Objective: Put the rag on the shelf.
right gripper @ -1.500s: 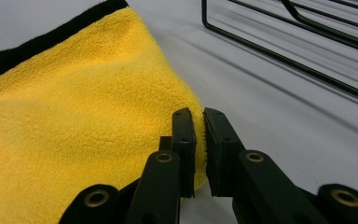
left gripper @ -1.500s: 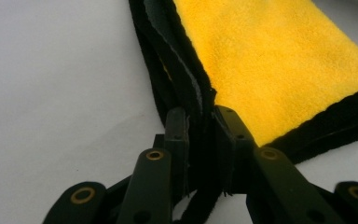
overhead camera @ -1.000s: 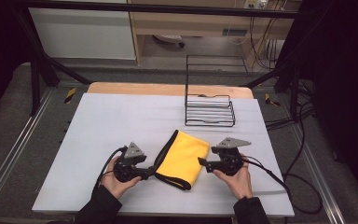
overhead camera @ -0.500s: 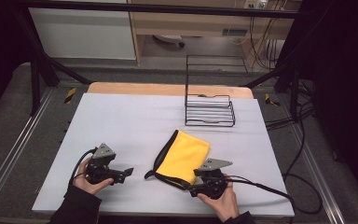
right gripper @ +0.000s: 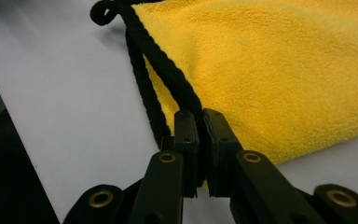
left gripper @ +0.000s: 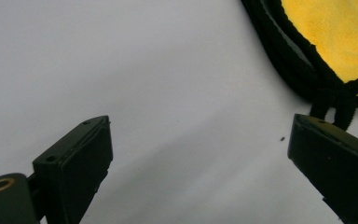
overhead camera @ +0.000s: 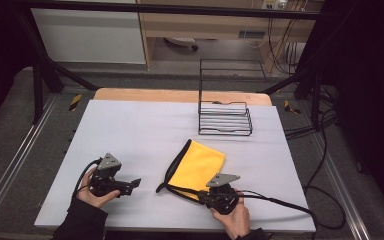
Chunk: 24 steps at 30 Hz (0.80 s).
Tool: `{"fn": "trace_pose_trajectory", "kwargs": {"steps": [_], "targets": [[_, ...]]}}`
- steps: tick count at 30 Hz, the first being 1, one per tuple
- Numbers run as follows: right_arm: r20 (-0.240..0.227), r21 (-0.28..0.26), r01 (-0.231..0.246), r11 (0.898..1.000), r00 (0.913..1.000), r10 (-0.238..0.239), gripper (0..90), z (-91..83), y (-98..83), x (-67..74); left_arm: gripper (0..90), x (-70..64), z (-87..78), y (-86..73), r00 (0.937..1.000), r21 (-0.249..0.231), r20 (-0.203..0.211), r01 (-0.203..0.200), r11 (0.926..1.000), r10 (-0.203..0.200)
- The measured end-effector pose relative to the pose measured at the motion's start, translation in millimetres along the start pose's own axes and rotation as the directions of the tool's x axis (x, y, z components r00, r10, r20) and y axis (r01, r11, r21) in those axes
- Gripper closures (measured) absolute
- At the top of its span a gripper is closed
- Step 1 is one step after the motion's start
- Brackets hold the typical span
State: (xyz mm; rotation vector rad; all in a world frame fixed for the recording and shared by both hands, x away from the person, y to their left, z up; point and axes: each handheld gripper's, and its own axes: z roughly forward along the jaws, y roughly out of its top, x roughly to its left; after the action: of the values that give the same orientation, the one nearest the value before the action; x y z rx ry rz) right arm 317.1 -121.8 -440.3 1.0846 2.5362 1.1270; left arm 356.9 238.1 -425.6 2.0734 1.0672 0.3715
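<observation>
- Currently I log one yellow cloth (overhead camera: pixel 200 165) with a black corded edge (overhead camera: pixel 176 165), lying flat on the grey table top (overhead camera: pixel 145 130), at about 5 o'clock from the table's centre in the high view.
- Right gripper (overhead camera: pixel 206 196): at the 6 o'clock corner of the cloth, held in my operator's right hand (overhead camera: pixel 232 220). In the right gripper view its jaws have just been closing and now stand pressed together, with the near edge of the yellow cloth (right gripper: pixel 270 74) pinched between them right where the black cord (right gripper: pixel 163 60) runs in. I count this as a grip on the cloth's hem.
- Left gripper (overhead camera: pixel 136 183): at 9 o'clock from the cloth, resting low over the table in the left hand (overhead camera: pixel 94 192), pointing toward 3 o'clock. Its jaws have opened and stand spread wide; in the left gripper view bare table lies between them and nothing is held. The knotted end of the cord (left gripper: pixel 331 93) sits just beyond the right-hand jaw in that view; I cannot tell whether it touches.
- Black wire rack (overhead camera: pixel 225 107): upright at 12 o'clock from the cloth, near the far edge of the table, apart from the cloth.
- Cable (overhead camera: pixel 280 202): trails from the right gripper toward 3 o'clock, across the table top and off its edge.
- Cloth condition: it looks folded, cord looped out at its 7 o'clock corner (overhead camera: pixel 161 187).
</observation>
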Motion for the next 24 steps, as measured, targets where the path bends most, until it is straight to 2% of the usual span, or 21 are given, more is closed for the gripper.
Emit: {"fn": "trace_pose_trajectory", "kwargs": {"steps": [3, 4, 6, 10, 15, 17, 19, 20, 22, 24], "targets": [[-0.005, 0.014, 0.013, 1.000, 0.9999, -0.013, 86.6, -5.9, 2.1, -1.7, 6.6, 0.7, -0.4, -0.2, 1.0000, -0.001, -0.002, 0.003, 1.0000, -0.003], [-0.001, 0.024, 0.039, 0.999, 0.9992, -0.039, 86.7, -13.1, 3.7, -4.2, 6.6, 0.5, -0.5, -0.2, 1.0000, -0.001, -0.002, 0.002, 1.0000, -0.002], [-0.001, 0.027, 0.042, 0.999, 0.9991, -0.042, 86.7, -17.7, 4.0, -5.9, 6.6, -0.1, -0.8, 0.0, 1.0000, -0.003, -0.002, 0.000, 1.0000, 0.000], [-0.018, 0.064, 0.048, 0.997, 0.9987, -0.047, 86.6, -33.5, -1.3, -18.4, 6.5, -2.4, -0.6, 0.6, 1.0000, -0.004, 0.001, -0.007, 1.0000, 0.007], [-0.044, 0.080, 0.074, 0.994, 0.9965, -0.071, 84.2, -35.5, -9.9, -27.7, 6.5, -6.0, 0.5, 1.0, 0.9999, -0.002, 0.009, -0.012, 0.9999, 0.012], [-0.059, 0.076, 0.085, 0.993, 0.9950, -0.081, 76.3, -34.3, -9.9, -26.8, 6.5, -6.8, 0.6, 1.3, 0.9998, -0.002, 0.014, -0.014, 0.9999, 0.014], [-0.088, 0.049, 0.069, 0.996, 0.9940, -0.064, 68.2, -36.0, -8.9, -26.3, 6.6, -7.7, 0.9, 2.0, 0.9998, -0.004, 0.018, -0.013, 0.9999, 0.013], [-0.095, 0.018, 0.053, 0.998, 0.9942, -0.051, 62.5, -38.1, -7.9, -26.4, 6.6, -8.3, 1.3, 2.7, 0.9997, -0.007, 0.021, -0.010, 0.9999, 0.010], [-0.087, -0.035, 0.034, 0.999, 0.9955, -0.037, 52.4, -42.9, -4.7, -28.2, 6.5, -8.9, 1.5, 5.0, 0.9994, -0.007, 0.032, -0.014, 0.9999, 0.014], [-0.052, -0.066, 0.013, 0.998, 0.9985, -0.016, 44.7, -46.8, -1.0, -32.5, 5.7, -10.1, 1.8, 9.1, 0.9990, -0.016, 0.044, -0.008, 0.9998, 0.009]]}}
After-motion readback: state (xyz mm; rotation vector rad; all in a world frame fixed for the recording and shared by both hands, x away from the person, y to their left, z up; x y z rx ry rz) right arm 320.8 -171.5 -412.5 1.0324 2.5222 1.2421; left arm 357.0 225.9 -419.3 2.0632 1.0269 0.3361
